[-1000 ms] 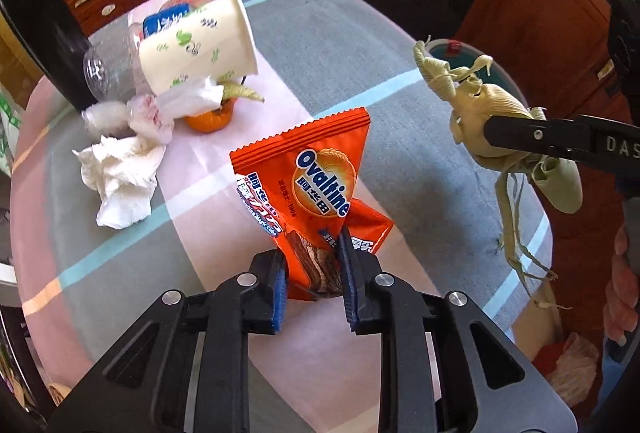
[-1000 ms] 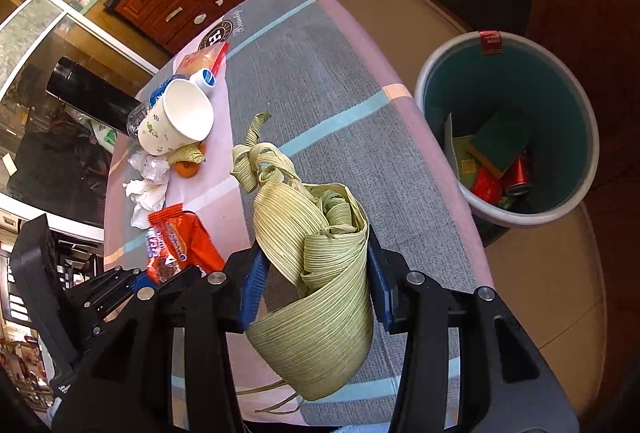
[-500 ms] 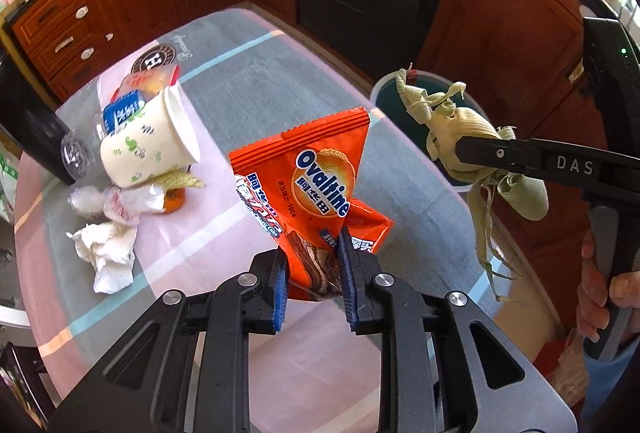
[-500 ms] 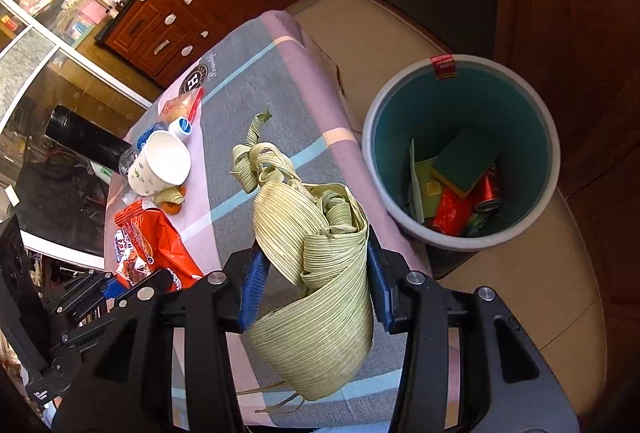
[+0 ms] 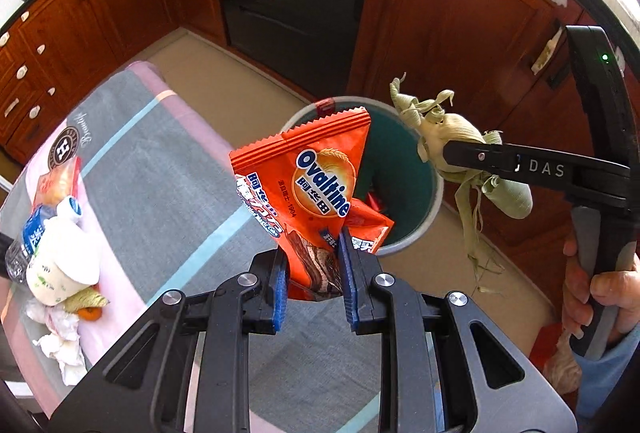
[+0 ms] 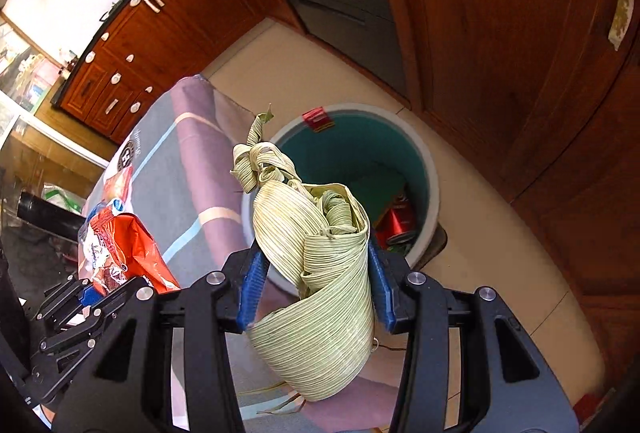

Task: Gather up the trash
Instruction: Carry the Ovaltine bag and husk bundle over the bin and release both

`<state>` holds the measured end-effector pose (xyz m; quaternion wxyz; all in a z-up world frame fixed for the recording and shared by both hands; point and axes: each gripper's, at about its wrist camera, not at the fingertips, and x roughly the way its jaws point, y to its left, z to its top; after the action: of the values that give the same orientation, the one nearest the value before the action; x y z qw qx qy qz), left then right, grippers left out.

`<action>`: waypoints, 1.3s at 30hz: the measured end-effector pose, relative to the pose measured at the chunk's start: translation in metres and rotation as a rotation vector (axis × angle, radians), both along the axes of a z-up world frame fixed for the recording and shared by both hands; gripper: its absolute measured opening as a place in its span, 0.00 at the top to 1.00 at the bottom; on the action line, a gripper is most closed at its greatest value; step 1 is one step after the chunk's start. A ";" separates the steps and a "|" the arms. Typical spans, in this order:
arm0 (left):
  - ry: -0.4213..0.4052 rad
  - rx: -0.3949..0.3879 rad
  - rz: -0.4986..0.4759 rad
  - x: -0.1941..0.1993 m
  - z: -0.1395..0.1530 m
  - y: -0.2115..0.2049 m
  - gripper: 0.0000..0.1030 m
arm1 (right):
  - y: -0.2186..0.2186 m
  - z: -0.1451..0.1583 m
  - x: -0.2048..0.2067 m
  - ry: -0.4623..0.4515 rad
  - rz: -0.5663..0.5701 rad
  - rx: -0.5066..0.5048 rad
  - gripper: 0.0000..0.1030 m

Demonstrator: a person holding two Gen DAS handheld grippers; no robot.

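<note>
My left gripper is shut on an orange Ovaltine wrapper and holds it in the air in front of the teal trash bin on the floor. My right gripper is shut on a bundle of pale green corn husk, held near the bin, which holds a red can and other trash. The husk and right gripper also show at the right of the left wrist view. The wrapper and the left gripper show at the left of the right wrist view.
On the table with a striped cloth lie a paper cup, a plastic bottle, crumpled tissues, an orange peel and a small packet. Wooden cabinets stand behind the bin.
Both grippers have swung away from the table toward the trash bin, carrying the wrapper and the husk. The bin is now nearer in both views.
</note>
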<state>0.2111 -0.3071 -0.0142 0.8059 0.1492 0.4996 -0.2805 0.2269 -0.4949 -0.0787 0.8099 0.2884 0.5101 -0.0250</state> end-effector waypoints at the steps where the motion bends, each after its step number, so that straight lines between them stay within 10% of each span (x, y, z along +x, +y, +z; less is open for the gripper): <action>1: 0.004 0.003 -0.010 0.002 -0.003 -0.007 0.78 | -0.003 -0.004 0.003 0.008 -0.001 0.001 0.57; 18: 0.099 0.064 -0.054 0.028 -0.060 -0.059 0.75 | -0.018 -0.051 0.030 0.103 -0.014 0.043 0.30; 28: 0.047 0.101 -0.036 0.030 -0.059 -0.061 0.18 | -0.021 -0.052 0.028 0.139 -0.020 0.025 0.20; 39: 0.060 0.087 -0.006 0.020 -0.049 -0.037 0.08 | -0.003 -0.050 0.025 0.173 0.001 0.021 0.17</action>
<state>0.2312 -0.3444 -0.0630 0.7824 0.1773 0.5349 -0.2652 0.2518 -0.4978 -0.1290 0.7597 0.2933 0.5787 -0.0443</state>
